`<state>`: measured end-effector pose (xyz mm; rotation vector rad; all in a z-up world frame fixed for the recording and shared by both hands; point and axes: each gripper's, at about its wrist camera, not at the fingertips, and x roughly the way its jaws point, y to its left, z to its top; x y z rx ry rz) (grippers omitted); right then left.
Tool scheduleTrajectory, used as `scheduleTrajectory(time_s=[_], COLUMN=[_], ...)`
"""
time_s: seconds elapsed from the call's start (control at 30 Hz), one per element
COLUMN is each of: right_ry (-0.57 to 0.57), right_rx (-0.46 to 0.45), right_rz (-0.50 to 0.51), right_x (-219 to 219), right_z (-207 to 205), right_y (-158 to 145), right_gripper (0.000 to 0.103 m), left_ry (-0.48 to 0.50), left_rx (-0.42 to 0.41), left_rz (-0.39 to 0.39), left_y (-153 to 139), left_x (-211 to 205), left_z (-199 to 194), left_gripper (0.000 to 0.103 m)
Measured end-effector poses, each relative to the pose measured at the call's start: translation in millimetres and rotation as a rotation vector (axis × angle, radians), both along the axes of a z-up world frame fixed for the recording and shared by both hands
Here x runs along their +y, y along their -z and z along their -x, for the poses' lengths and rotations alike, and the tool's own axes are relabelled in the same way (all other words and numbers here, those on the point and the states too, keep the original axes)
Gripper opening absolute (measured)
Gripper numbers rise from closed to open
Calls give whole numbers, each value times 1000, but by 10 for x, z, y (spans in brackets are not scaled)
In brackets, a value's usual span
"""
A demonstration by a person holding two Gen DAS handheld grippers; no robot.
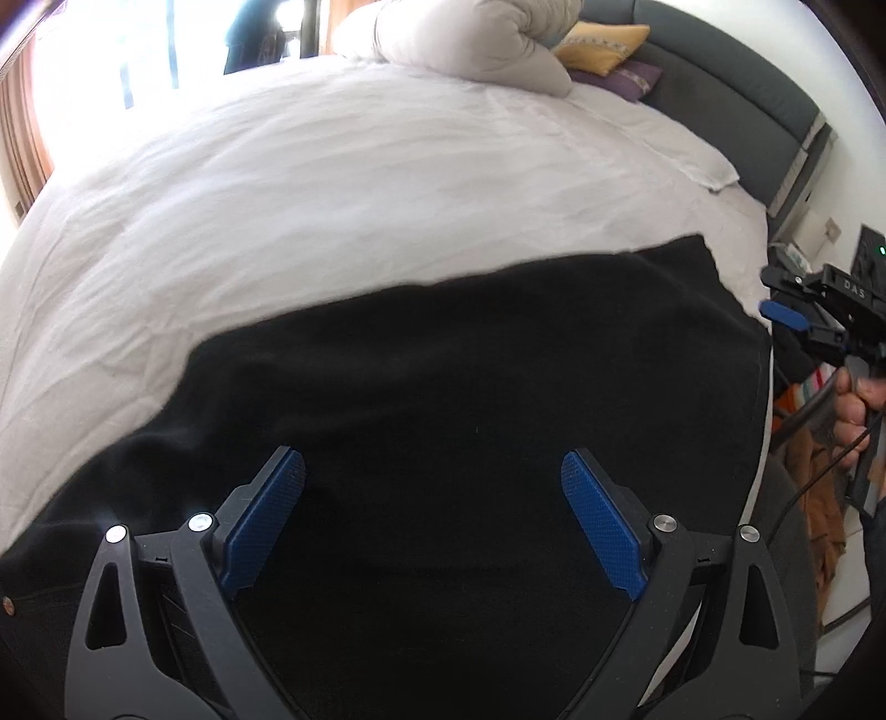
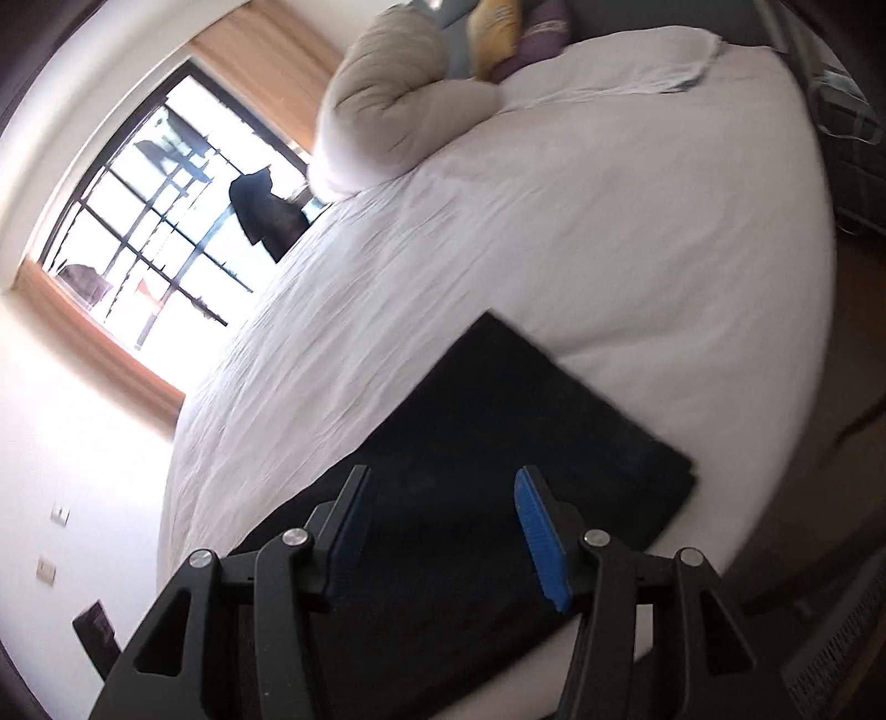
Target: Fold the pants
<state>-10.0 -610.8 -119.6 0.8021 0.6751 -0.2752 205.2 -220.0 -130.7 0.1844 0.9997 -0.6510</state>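
Observation:
The black pants [image 1: 454, 376] lie flat in a folded rectangle on the white bed sheet [image 1: 332, 183], near the bed's front edge. They also show in the right wrist view [image 2: 498, 443], with layered edges at the right corner. My left gripper [image 1: 432, 471] is open and empty, hovering just above the pants. My right gripper [image 2: 443, 493] is open and empty above the pants' near end. The right gripper also shows in the left wrist view [image 1: 786, 315], off the bed's right side, held by a hand.
A rolled white duvet [image 1: 476, 44] and yellow and purple pillows [image 1: 603, 44] lie at the head of the bed by the grey headboard [image 1: 736, 99]. A window [image 2: 149, 221] with curtains is at the far side. Clothes and cables lie beside the bed [image 1: 819, 476].

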Motion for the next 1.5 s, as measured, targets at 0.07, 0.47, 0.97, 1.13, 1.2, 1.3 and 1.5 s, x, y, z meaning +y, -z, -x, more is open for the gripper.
scheduleTrajectory(time_s=[0.07, 0.47, 0.97, 1.13, 1.2, 1.3, 1.5], right_ry=[-49, 154, -326, -193, -269, -376, -85], right_rx=[70, 162, 104, 163, 87, 88, 74], right_rz=[2, 25, -86, -28, -40, -15, -167], right_x=[40, -400, 534, 259, 351, 605, -180], right_z=[-160, 422, -1519, -1311, -1222, -1223, -808], right_y=[181, 229, 478, 254, 111, 144, 511], right_gripper=[56, 25, 51, 53, 59, 76, 53], left_ry=[-5, -106, -254, -298, -303, -344, -326], left_rx=[22, 9, 18, -56, -75, -19, -24], left_rz=[-10, 18, 101, 128, 107, 105, 125], left_y=[75, -32, 45, -228, -210, 21, -26], left_x=[36, 418, 1703, 1876, 1908, 2036, 2108], left_z=[30, 56, 139, 148, 58, -164, -220], left_gripper=[94, 94, 95, 95, 95, 95, 95])
